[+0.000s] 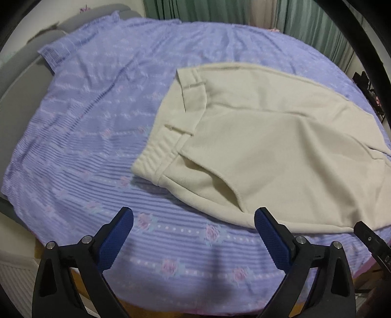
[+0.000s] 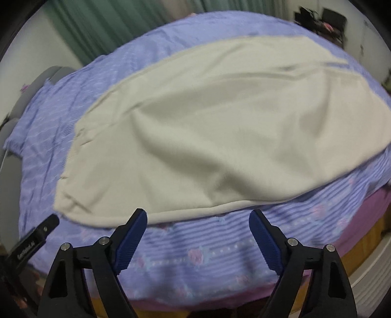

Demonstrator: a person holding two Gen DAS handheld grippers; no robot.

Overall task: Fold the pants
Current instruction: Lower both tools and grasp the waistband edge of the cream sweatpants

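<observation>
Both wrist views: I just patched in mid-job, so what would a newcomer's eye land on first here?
The big cream fleece pants lie spread over the lavender striped floral bedspread, with the elastic waistband and an open side pocket toward the left wrist camera. Next come the blue-padded black tongs low in each view, left and right, both open and empty just short of the pants' near edge.

Cream pants [image 1: 281,137], lilac floral-striped bedspread [image 1: 97,146]

purple floral bedspread [image 1: 97,146] | green curtains [image 1: 195,9] | grey cushion [image 1: 19,73]
</observation>
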